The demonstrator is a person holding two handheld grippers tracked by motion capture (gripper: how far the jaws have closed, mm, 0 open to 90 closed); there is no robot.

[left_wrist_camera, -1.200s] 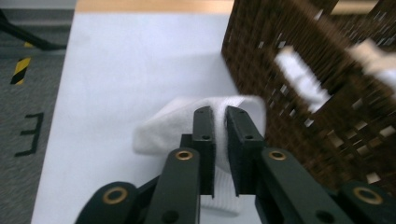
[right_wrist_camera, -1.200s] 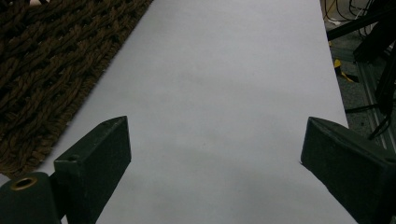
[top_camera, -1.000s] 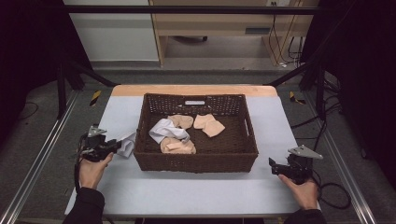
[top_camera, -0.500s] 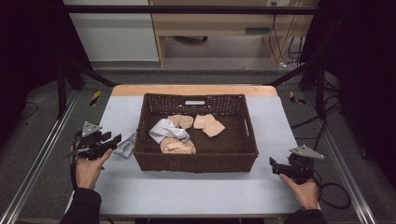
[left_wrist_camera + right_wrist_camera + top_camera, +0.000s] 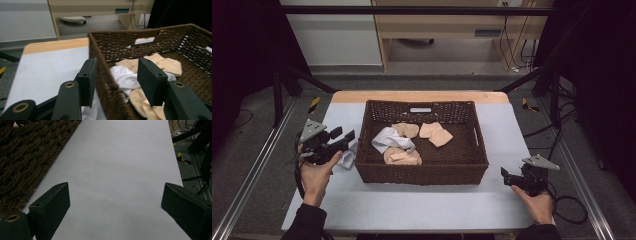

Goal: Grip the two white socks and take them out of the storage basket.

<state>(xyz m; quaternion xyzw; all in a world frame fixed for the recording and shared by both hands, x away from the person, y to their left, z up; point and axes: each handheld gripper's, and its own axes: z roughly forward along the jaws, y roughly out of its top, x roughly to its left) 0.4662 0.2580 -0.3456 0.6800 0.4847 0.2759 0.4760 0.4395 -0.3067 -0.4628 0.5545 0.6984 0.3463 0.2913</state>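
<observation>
Basket (image 5: 422,167) rim sits between the left gripper (image 5: 116,77)'s parted fingers; right gripper (image 5: 115,207) gapes wide, empty.

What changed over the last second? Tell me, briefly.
The left tool shifted a little forward and toward the basket; its open jaws now straddle the basket's left wall, above the white cloth on the table. The right tool, the basket and the cloths inside stayed put.
</observation>
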